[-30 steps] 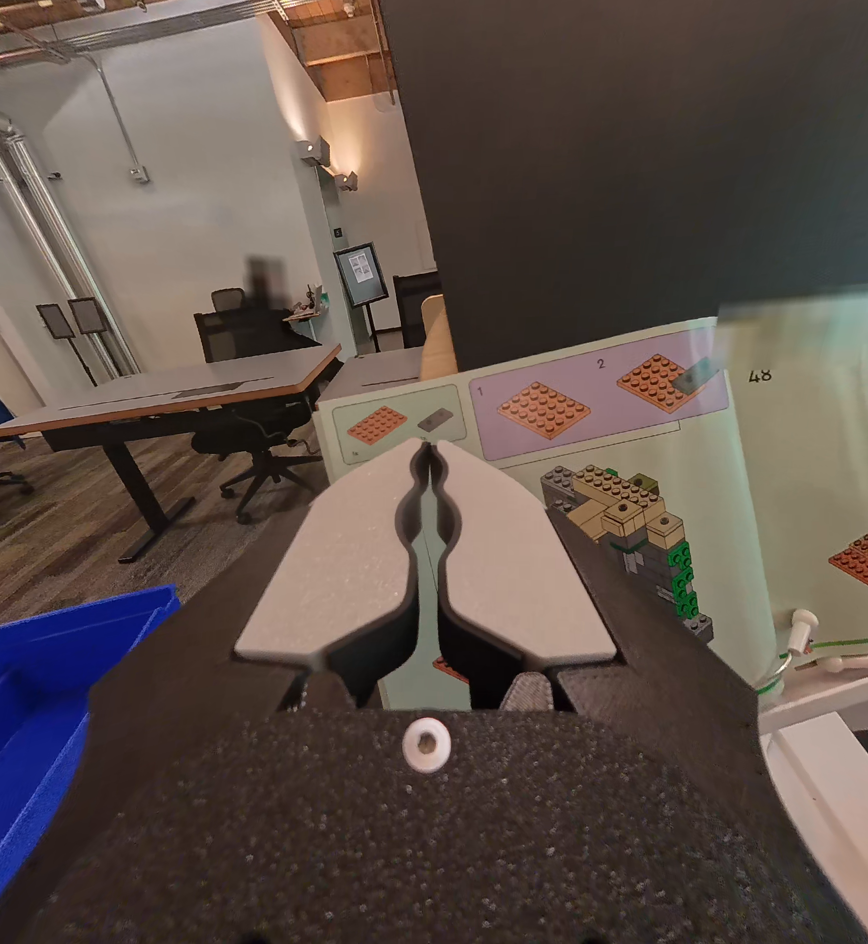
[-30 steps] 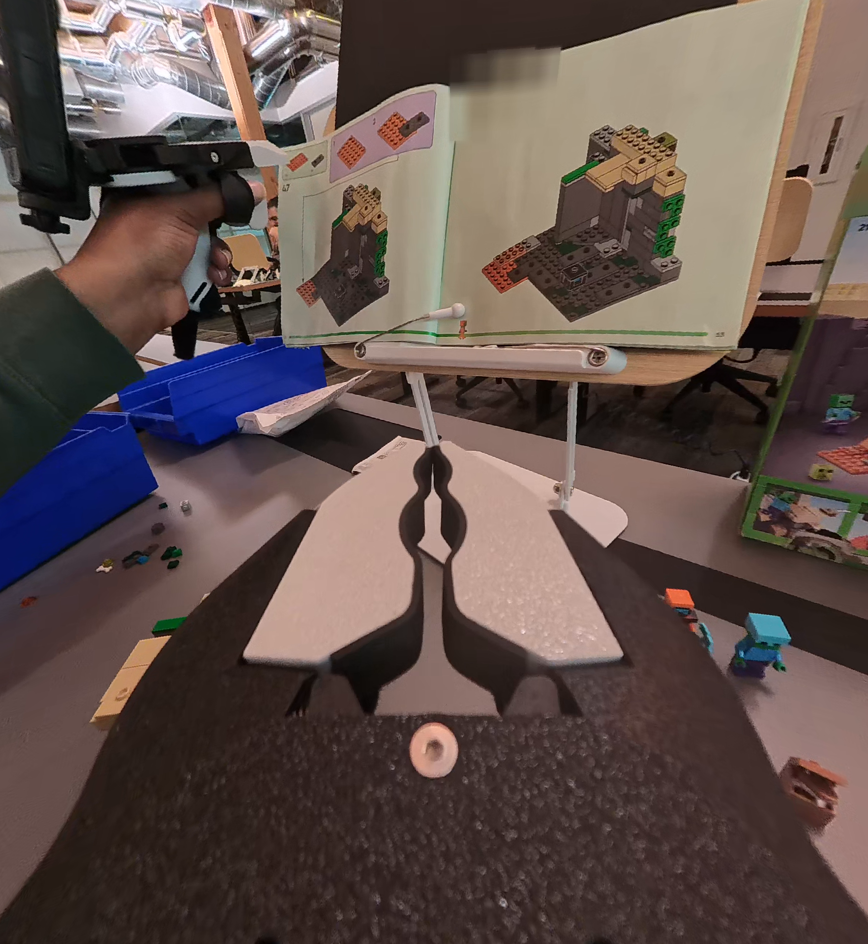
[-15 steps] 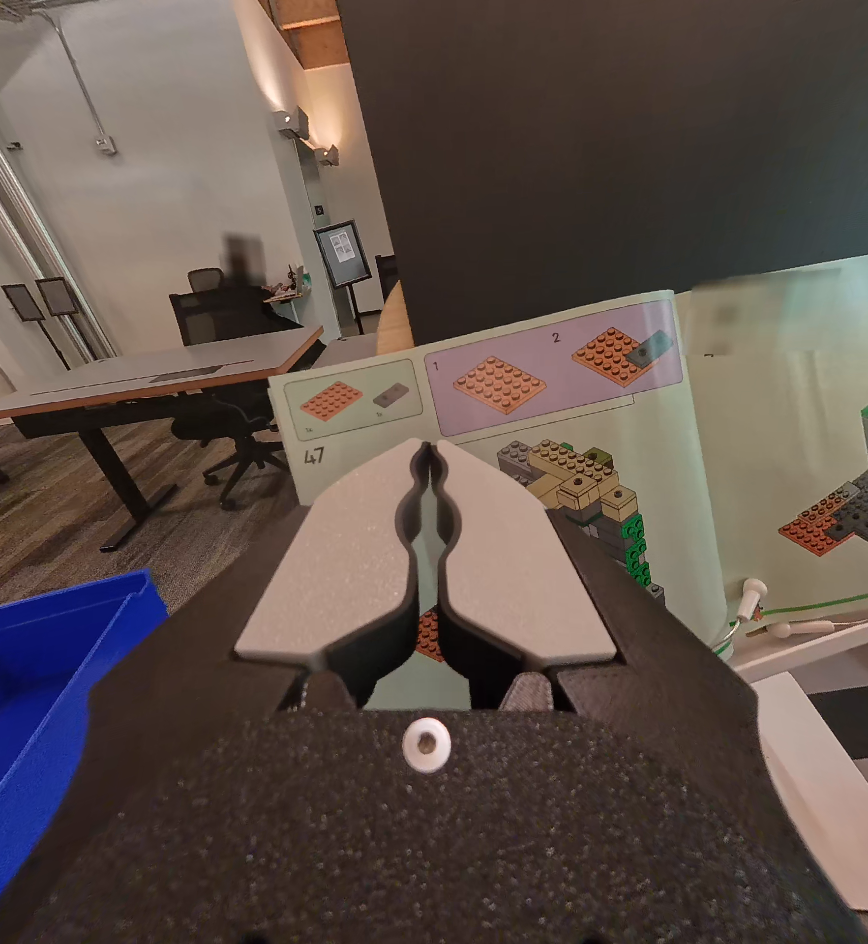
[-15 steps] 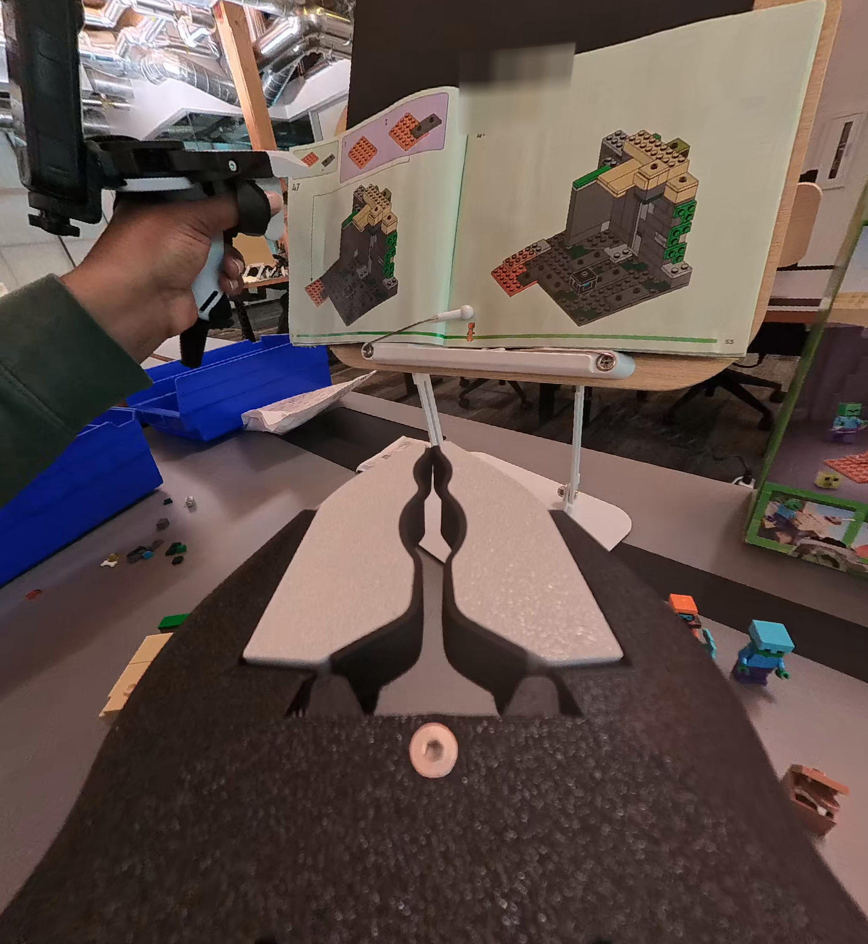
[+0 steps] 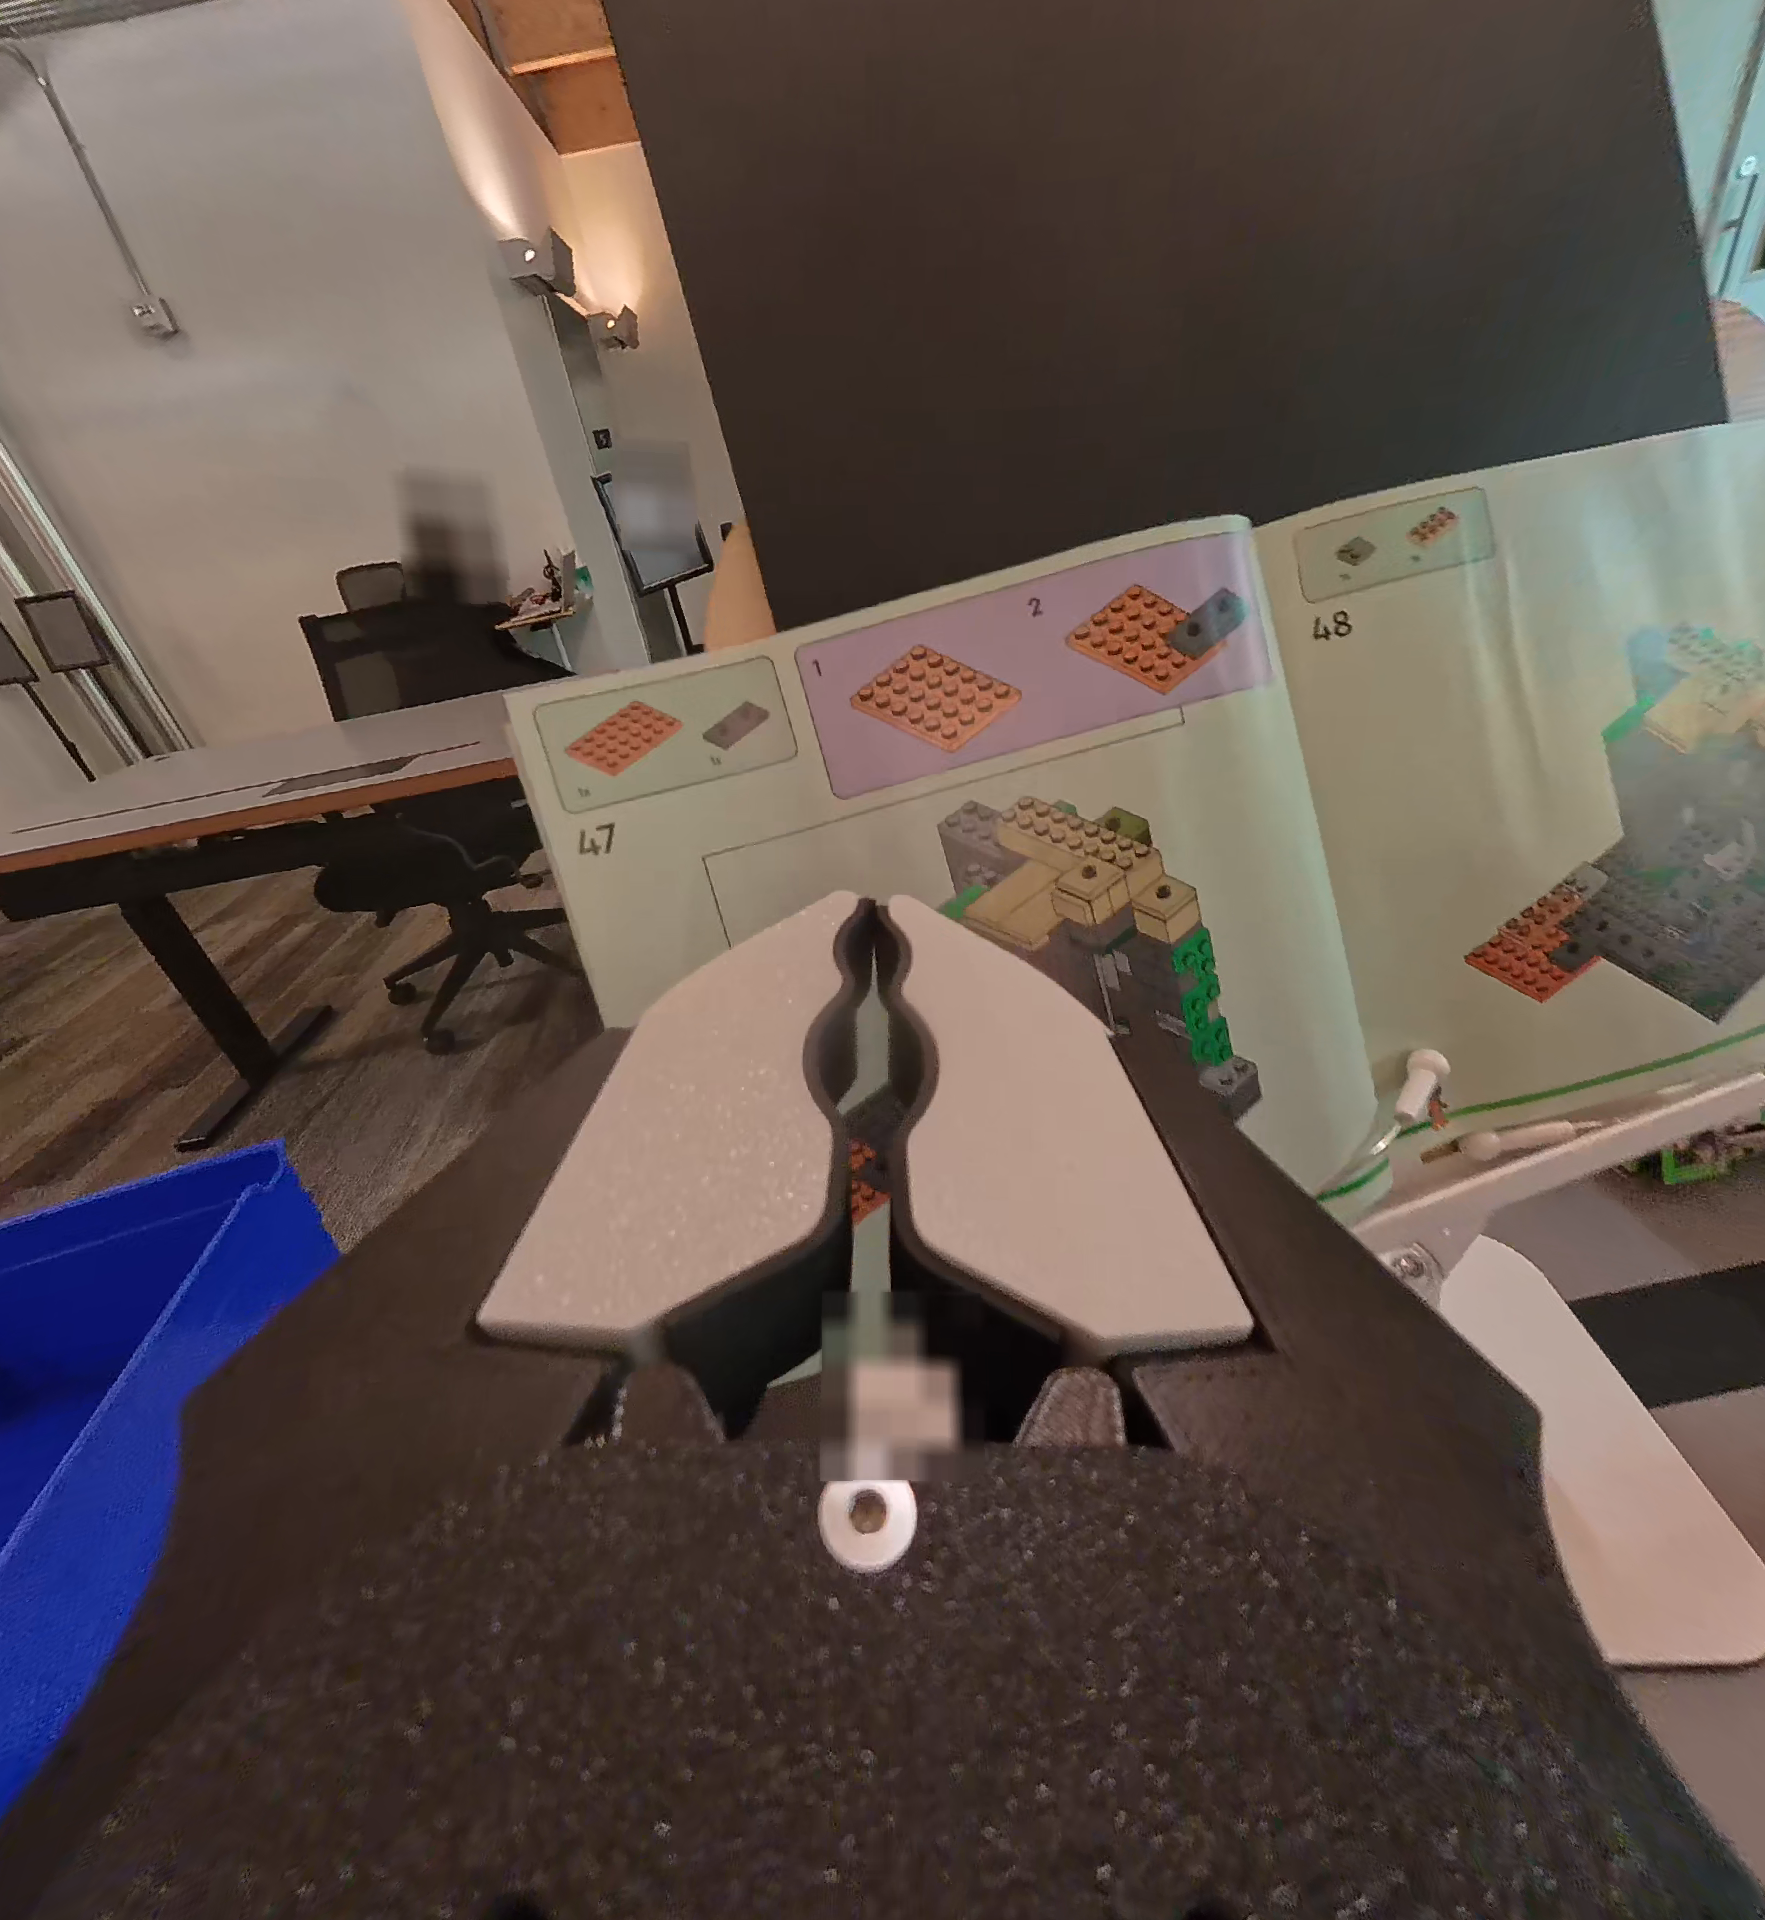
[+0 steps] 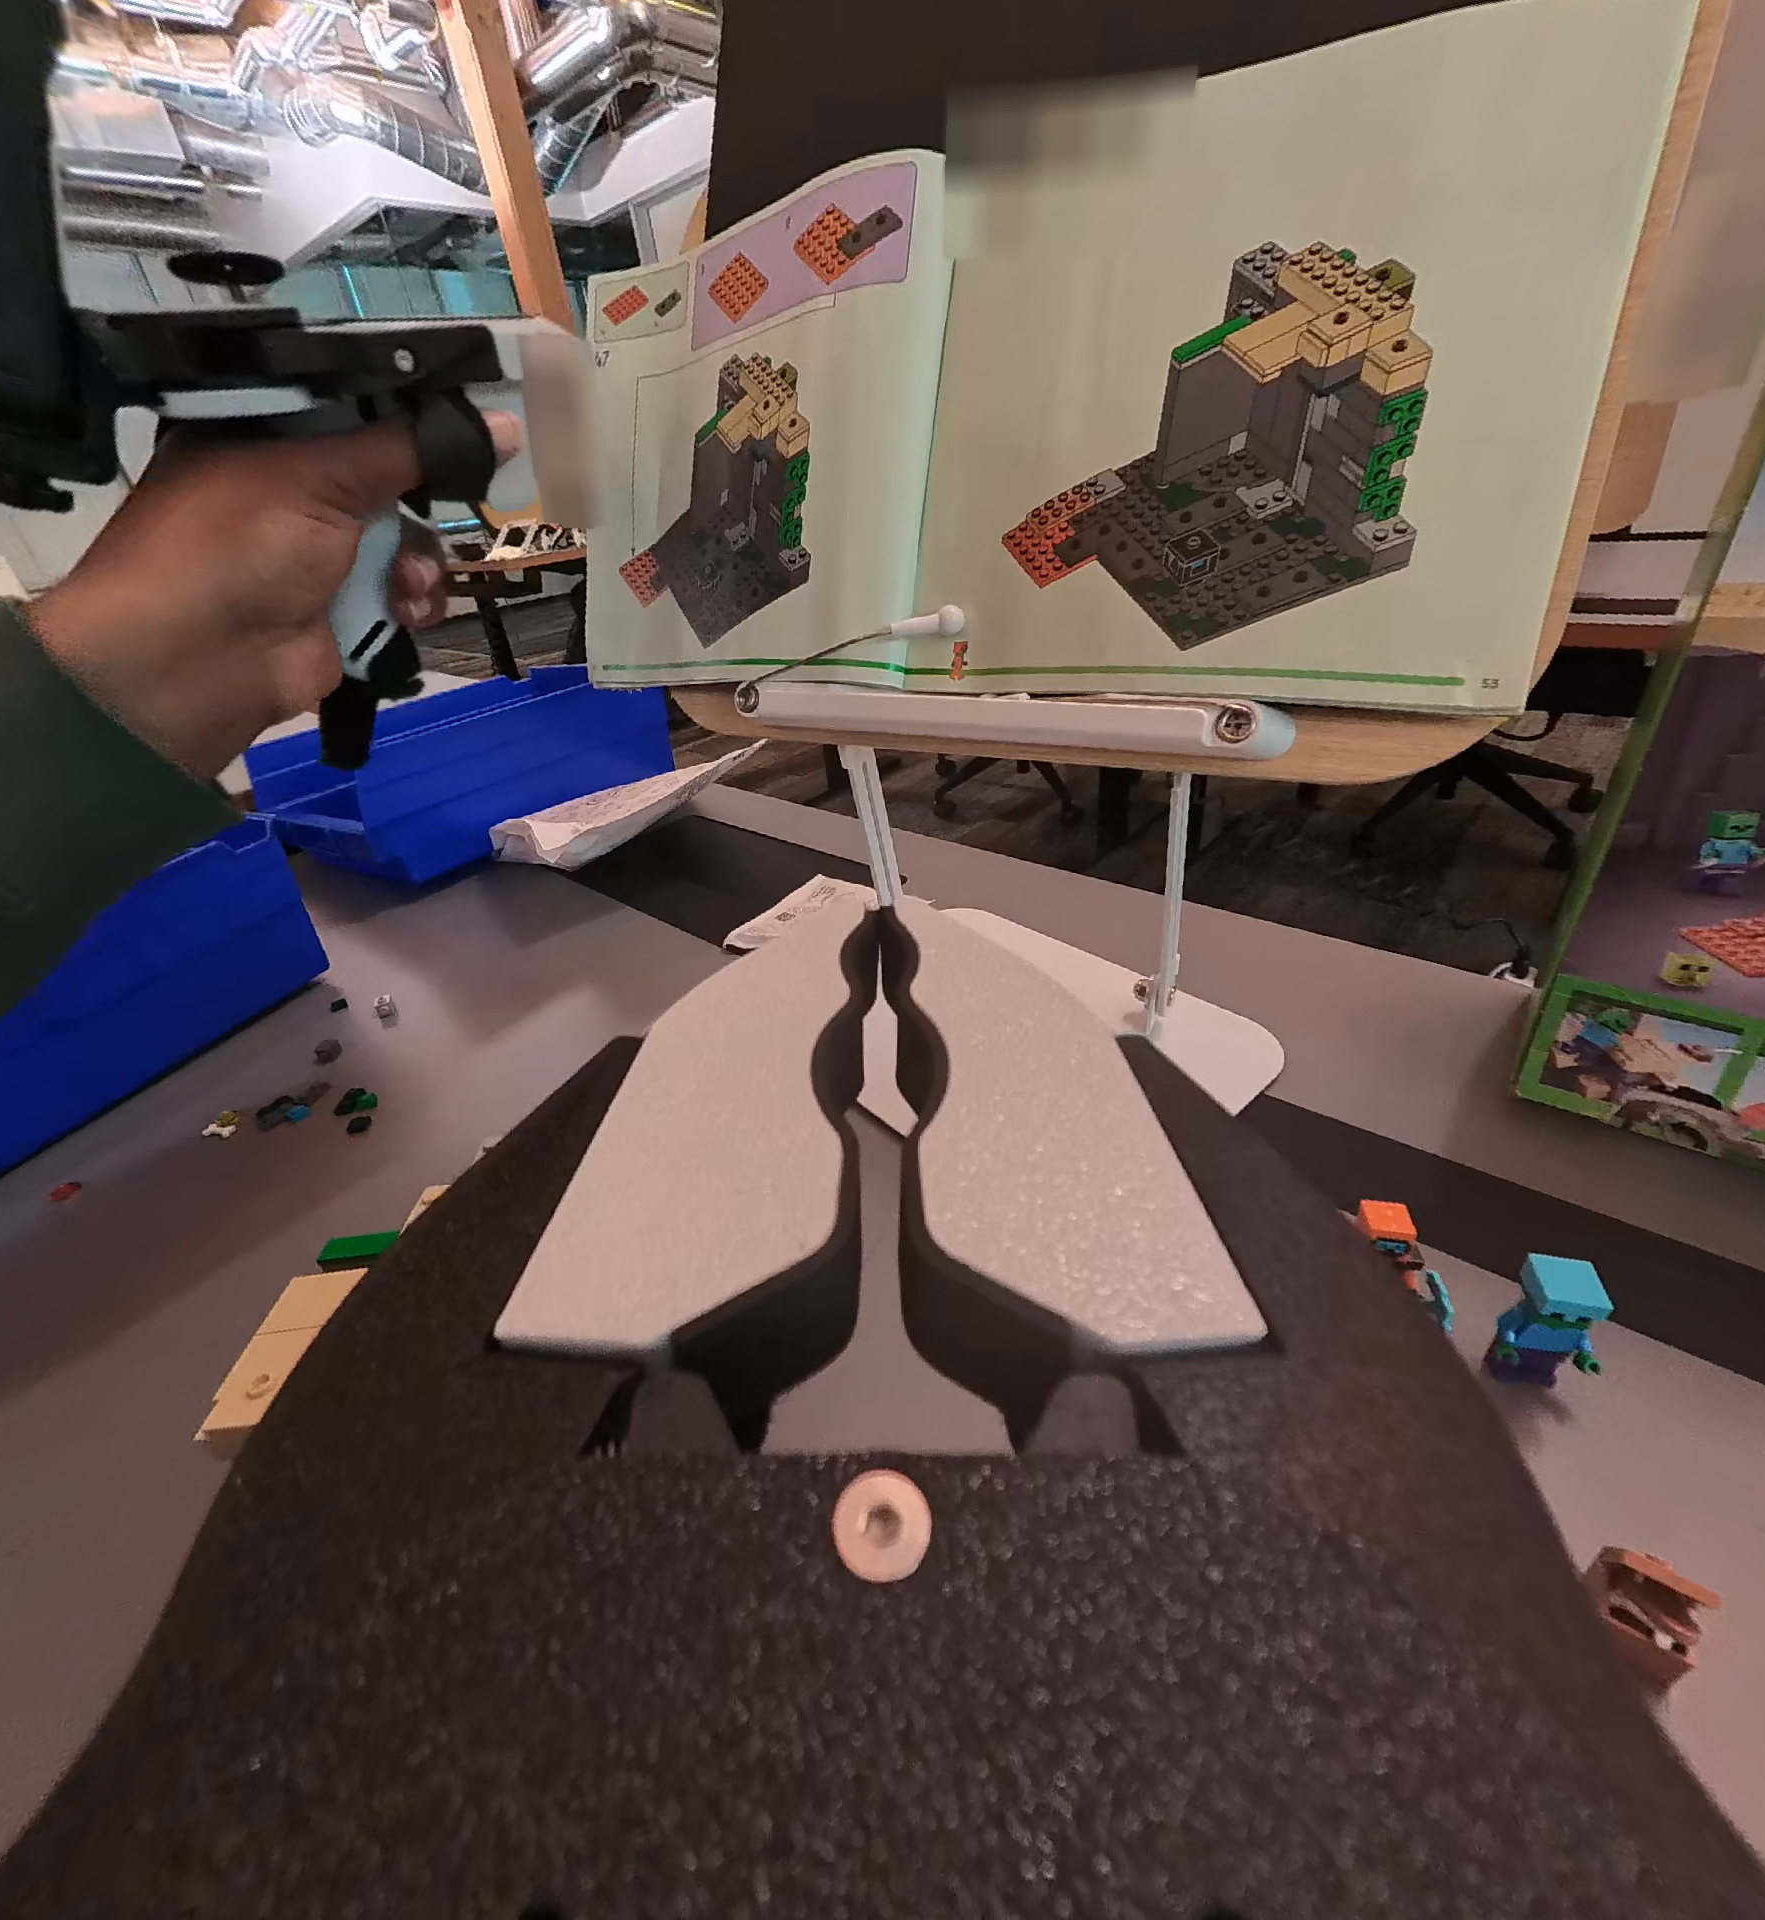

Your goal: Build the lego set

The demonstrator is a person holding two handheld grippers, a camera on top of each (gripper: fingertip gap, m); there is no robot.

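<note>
Tools, left (image 5: 873,914) and right (image 6: 883,920), are pinched empty; we risk nudging the instruction booklet (image 6: 1221,416) off its stand (image 6: 1013,717).

Even, bright indoor light; wall lamps (image 5: 566,281) glow beyond the left gripper (image 5: 873,914). Edges bend with wide-angle distortion. The hand (image 6: 223,582) up-left of the right gripper (image 6: 883,920) is motion-blurred.

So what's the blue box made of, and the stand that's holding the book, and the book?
The blue box looks like hard, smooth plastic: even colour, moulded ribs, a slight shine. The stand seems to be white painted metal, with thin rods and screws, plus a pale board behind that looks like wood. The book looks like thin printed paper: its pages curl and bend.
</note>
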